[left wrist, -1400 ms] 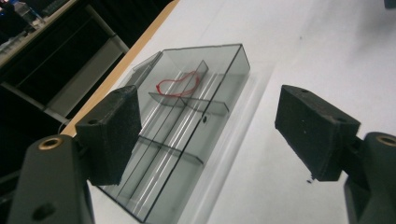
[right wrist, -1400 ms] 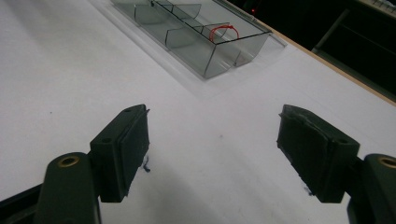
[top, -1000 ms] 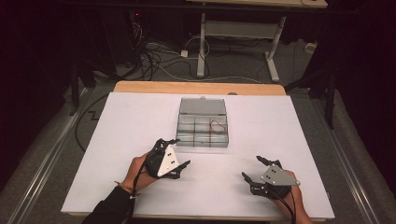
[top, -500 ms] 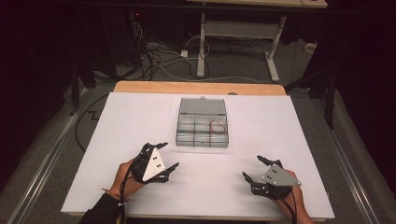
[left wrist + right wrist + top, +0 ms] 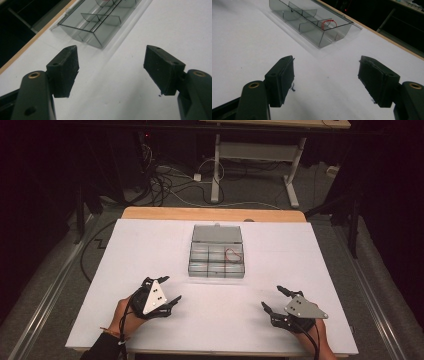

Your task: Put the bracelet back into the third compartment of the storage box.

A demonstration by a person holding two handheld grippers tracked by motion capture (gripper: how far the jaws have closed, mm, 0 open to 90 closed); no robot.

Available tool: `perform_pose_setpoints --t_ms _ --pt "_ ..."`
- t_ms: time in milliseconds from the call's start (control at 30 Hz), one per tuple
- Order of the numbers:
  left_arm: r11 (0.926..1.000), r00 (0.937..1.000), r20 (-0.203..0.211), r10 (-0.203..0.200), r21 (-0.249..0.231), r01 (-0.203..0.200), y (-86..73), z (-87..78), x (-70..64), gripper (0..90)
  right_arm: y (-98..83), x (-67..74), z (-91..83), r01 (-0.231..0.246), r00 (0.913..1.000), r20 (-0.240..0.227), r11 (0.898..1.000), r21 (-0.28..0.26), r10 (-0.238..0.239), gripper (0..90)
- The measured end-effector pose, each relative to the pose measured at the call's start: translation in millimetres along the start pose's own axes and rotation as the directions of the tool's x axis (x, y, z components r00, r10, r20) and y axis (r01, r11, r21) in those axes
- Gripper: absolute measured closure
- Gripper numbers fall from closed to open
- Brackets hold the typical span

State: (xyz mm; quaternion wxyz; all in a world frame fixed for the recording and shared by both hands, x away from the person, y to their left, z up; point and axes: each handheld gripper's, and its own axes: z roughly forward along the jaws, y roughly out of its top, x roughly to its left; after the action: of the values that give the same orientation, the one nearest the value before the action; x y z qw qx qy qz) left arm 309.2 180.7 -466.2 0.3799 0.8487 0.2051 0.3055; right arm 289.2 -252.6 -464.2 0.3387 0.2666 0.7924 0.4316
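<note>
Resting on a white counter (image 5: 150,250), a clear box (image 5: 217,260) with compartments sat open at the middle, its lid (image 5: 217,233) lying flat behind it. A red loop (image 5: 232,255) lay in its far right compartment. The left gripper (image 5: 167,292) and right gripper (image 5: 272,299) hovered near the front edge, well apart from the box, jaws wide but just closing slightly, nothing between them. Judging by this, the loop was stowed; shutting the lid seemed left.

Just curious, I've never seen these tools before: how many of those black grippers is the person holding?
2. The left gripper is near the table's front left, the right gripper near its front right, one in each hand, both open and empty, short of the clear box.
</note>
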Motion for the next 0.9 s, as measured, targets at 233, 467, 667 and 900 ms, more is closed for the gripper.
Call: perform_pose_setpoints --t_ms 233,467,667,900 --pt "0.9969 0.9969 -0.008 -0.078 0.001 0.078 -14.7 -8.3 5.3 33.6 0.5 -1.2 -2.1 -0.021 0.9998 -0.007 0.999 -0.025 0.021 40.6" --pt "0.9897 0.9898 0.007 -0.142 0.018 0.142 -24.7 -17.1 10.9 53.3 2.1 -4.7 -3.4 -0.031 0.9990 -0.035 0.999 -0.040 0.030 61.6" --pt "0.9879 0.9874 0.036 -0.154 0.023 0.153 -28.6 -21.9 12.5 77.4 3.3 -6.0 -0.4 -0.030 0.9987 -0.041 0.999 -0.012 0.030 78.5" --pt "0.9851 0.9837 0.087 -0.157 0.084 0.150 -35.0 -17.4 10.9 88.0 5.7 -9.2 5.9 -0.018 0.9978 -0.064 1.000 0.009 0.018 87.5"
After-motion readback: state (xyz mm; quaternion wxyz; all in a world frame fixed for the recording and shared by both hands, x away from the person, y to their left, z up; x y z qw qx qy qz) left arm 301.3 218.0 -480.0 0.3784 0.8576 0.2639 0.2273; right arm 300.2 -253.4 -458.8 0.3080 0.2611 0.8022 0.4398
